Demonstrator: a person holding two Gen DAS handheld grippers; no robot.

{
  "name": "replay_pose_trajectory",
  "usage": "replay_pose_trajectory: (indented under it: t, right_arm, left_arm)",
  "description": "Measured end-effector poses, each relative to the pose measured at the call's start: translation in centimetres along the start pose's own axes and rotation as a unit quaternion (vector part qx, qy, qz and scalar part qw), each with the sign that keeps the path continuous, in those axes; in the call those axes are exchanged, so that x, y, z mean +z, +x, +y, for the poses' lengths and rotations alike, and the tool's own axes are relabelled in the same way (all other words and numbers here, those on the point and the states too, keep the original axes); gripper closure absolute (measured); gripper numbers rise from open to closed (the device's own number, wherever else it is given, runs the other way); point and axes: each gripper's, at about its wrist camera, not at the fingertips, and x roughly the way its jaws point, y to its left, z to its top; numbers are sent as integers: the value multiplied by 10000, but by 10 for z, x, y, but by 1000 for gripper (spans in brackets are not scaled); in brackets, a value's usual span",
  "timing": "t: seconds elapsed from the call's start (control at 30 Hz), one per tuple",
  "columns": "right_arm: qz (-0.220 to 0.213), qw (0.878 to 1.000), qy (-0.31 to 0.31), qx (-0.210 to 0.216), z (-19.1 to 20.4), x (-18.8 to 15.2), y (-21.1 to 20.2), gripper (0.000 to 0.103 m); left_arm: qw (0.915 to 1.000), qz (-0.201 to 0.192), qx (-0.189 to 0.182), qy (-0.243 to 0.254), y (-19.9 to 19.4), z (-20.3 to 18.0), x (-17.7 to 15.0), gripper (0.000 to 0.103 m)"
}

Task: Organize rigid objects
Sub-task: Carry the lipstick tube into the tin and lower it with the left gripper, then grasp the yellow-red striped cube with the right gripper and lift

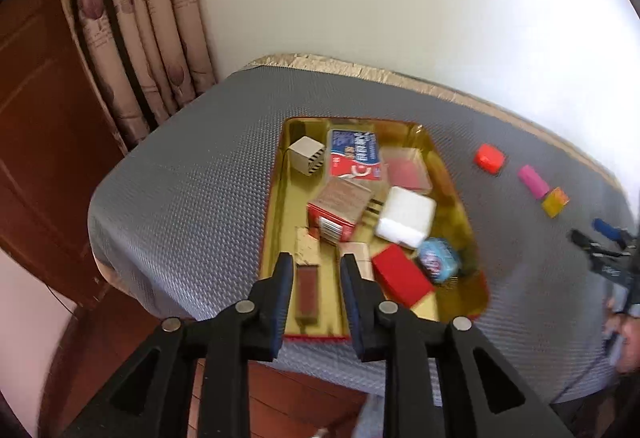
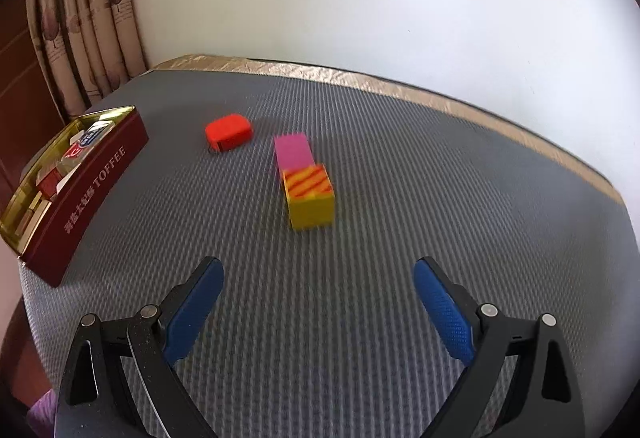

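Observation:
An open gold-lined toffee tin [image 1: 276,198] [image 2: 92,194] holds several small boxes, among them a white box [image 1: 406,216], a red box [image 1: 402,280] and a brown bar [image 1: 307,292]. My left gripper [image 1: 316,258] hovers above the tin's near end. Its fingers stand a little apart and grip nothing, with the brown bar lying in the tin below the gap. On the grey mat lie a red block [image 2: 229,131] [image 1: 489,157], a pink block [image 2: 293,152] [image 1: 533,180] and a yellow-orange block [image 2: 310,196] [image 1: 555,201] that touches the pink one. My right gripper [image 2: 318,262] is wide open and empty, short of the yellow-orange block.
The table [image 2: 360,318] carries a grey textured mat with a beige border at its far edge [image 2: 360,76], against a white wall. A curtain [image 1: 132,38] and a wooden cabinet [image 1: 40,118] stand at the left. The right gripper's blue fingertip [image 1: 605,228] shows at the left wrist view's right edge.

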Motion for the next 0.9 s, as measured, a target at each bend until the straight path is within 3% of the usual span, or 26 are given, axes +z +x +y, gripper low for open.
replay_pose_trajectory:
  t: [0.13,0.3,0.37,0.43,0.5,0.53,0.57,0.73,0.9]
  right_arm:
    - [-95,9999,-70,27,1,17,10,8]
    - [-4,9997,-225,-89,5,31,33,12]
    - [88,9998,-199,-38,4,34,41,28]
    - [202,9996,-181,-65,3,38,50,38]
    - [331,9994,-138,6,2,40,57,55]
    - [406,9991,-123,50,2,40,60,72]
    - [452,9989,-138,44,3,39,61,76]
    - [240,9995,-30,225,15,41,37,76]
    - [-77,9937,-345,1066,75,65,1,76]
  left_arm:
    - [9989,-346,144,-298,-19,-1,-9,77]
    - [9964,-567,613,-143,-16,-4,-13,77]
    - [9969,-496,594,-105,-11,-5,-14,77]
    - [9971,-419,639,-36,-6,-6,-16,77]
    - [9974,-344,627,-10,-2,-5,-17,77]
    - [9975,-327,625,-10,-1,-5,-17,77]
    - [9974,-312,646,-21,-1,-4,-18,77]
    - [9952,-541,768,-271,-9,7,-16,77]
    - [9928,-614,791,-665,-15,24,-13,76]
